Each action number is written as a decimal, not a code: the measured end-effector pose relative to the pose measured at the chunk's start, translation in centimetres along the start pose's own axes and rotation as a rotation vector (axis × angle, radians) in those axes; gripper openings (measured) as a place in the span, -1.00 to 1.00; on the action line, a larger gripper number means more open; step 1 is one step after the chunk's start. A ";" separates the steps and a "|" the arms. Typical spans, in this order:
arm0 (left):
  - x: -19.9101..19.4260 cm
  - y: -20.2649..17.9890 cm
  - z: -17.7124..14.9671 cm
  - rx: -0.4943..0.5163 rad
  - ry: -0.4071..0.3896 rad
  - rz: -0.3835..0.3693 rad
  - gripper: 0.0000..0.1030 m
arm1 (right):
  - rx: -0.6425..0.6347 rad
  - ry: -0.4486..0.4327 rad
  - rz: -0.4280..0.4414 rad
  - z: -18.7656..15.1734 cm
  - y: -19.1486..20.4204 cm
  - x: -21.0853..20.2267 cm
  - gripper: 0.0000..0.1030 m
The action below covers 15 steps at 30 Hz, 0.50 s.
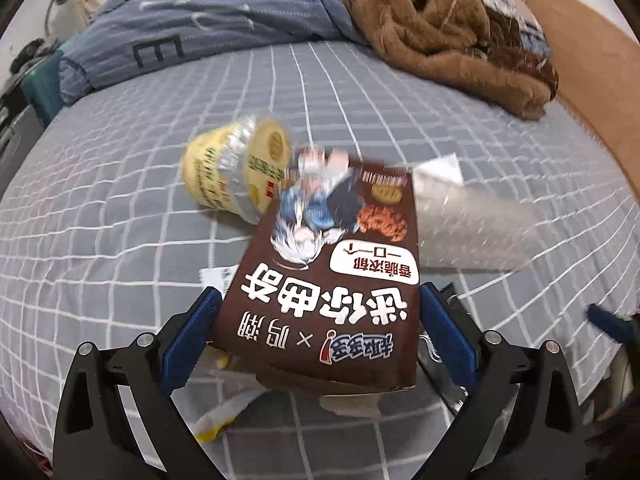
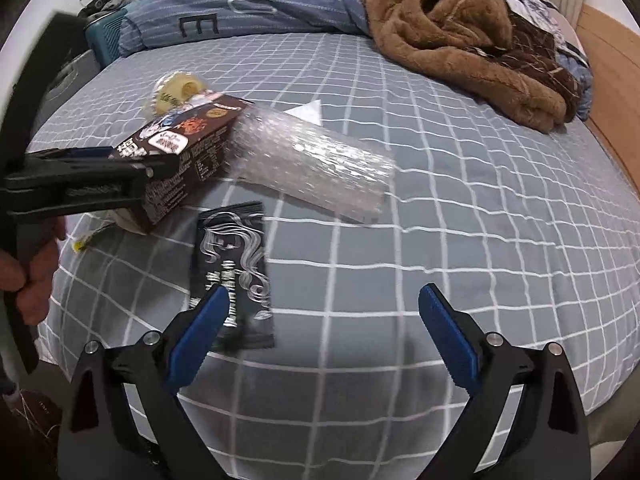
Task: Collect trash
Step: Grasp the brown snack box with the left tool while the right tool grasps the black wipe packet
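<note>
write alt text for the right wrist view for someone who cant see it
The open right gripper hovers over a grey checked bedsheet near a black sachet. At left, the left gripper clamps a brown snack box, beside bubble wrap.

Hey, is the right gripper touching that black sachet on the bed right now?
Cannot tell. In the right wrist view the right gripper is open, and one of its fingers overlaps the black sachet, but overlap alone doesn't prove contact.

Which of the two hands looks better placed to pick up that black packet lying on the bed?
The right. Its tool is open and empty, with the black packet just ahead by its left finger. The left tool already grips the brown box.
</note>
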<state>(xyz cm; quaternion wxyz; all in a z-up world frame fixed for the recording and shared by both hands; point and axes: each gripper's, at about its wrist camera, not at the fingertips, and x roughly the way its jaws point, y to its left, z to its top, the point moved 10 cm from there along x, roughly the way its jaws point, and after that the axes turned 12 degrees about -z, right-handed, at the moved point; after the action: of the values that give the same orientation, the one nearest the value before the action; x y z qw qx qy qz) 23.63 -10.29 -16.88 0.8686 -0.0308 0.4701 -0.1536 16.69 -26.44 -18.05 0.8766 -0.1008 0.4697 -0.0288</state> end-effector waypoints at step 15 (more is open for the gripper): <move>-8.0 2.8 -2.6 -0.073 -0.101 -0.003 0.82 | -0.043 0.104 0.035 -0.2 6.0 3.7 0.35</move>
<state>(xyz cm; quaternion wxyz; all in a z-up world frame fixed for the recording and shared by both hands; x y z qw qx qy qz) 18.04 -4.98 -12.41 0.8893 -0.0707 0.4309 -0.1359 18.34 -21.09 -22.38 0.8489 -0.1097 0.5169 -0.0086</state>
